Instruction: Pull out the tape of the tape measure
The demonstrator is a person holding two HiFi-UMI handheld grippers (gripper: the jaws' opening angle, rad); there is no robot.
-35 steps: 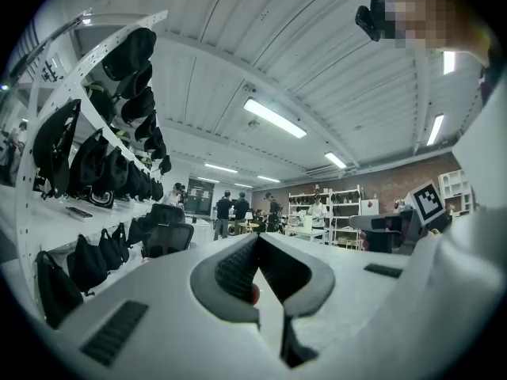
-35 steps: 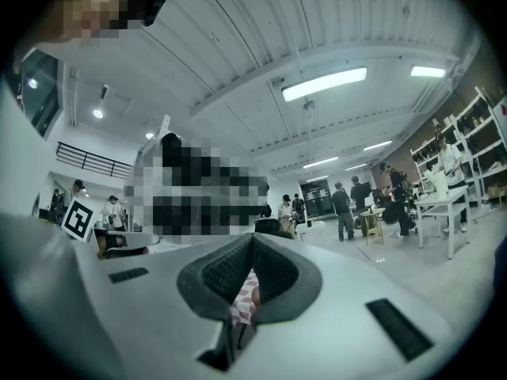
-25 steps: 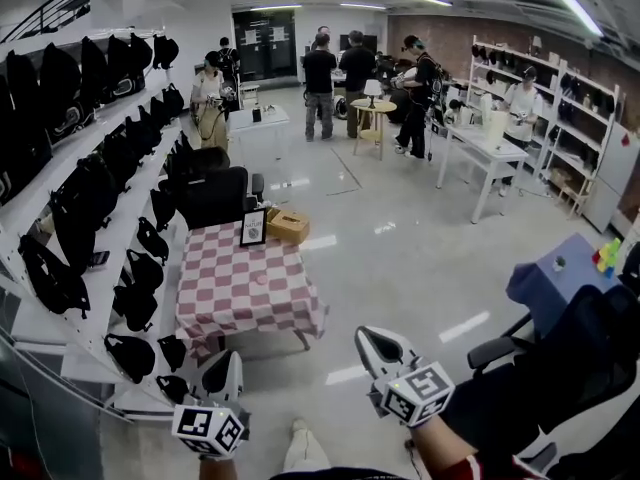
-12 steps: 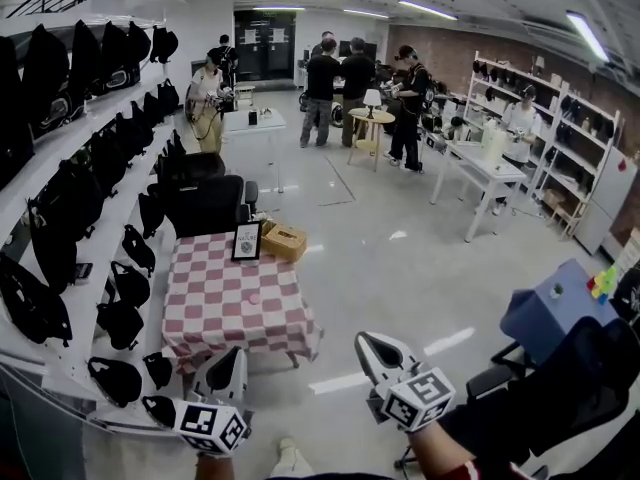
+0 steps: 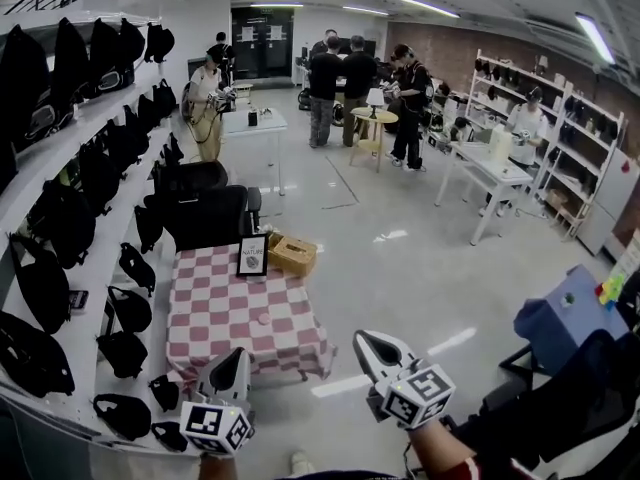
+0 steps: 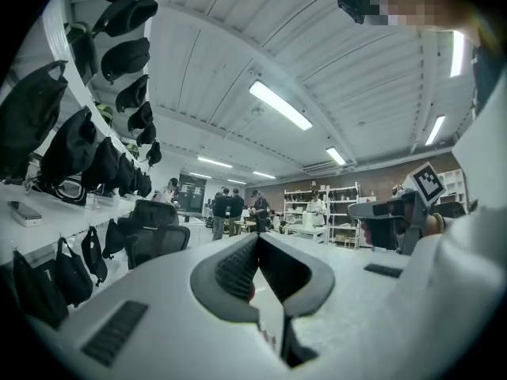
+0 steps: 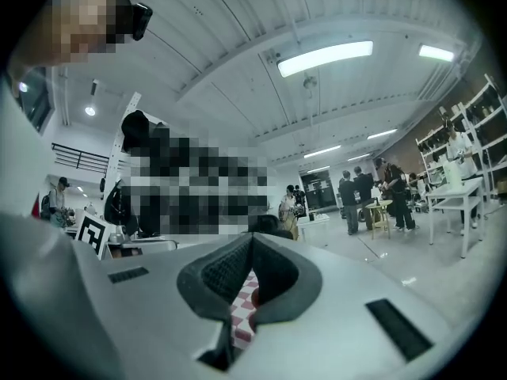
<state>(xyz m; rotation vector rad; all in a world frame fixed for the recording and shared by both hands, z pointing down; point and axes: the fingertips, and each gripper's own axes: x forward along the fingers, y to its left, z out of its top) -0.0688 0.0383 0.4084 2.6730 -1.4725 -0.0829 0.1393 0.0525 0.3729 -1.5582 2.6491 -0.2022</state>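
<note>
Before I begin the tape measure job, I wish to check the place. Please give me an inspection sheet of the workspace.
Surface: table under a red-and-white checkered cloth, ahead of both grippers.
Job's things: one small pale round object on the cloth; too small to identify as the tape measure.
Clutter: black-framed sign upright at the cloth's far edge; tan box beside it.
Grippers: left gripper and right gripper both shut, nothing between the jaws.
Cables: nothing seen.
Surroundings: white shelves with black bags at left; black office chairs behind the table; people standing far off.
</note>
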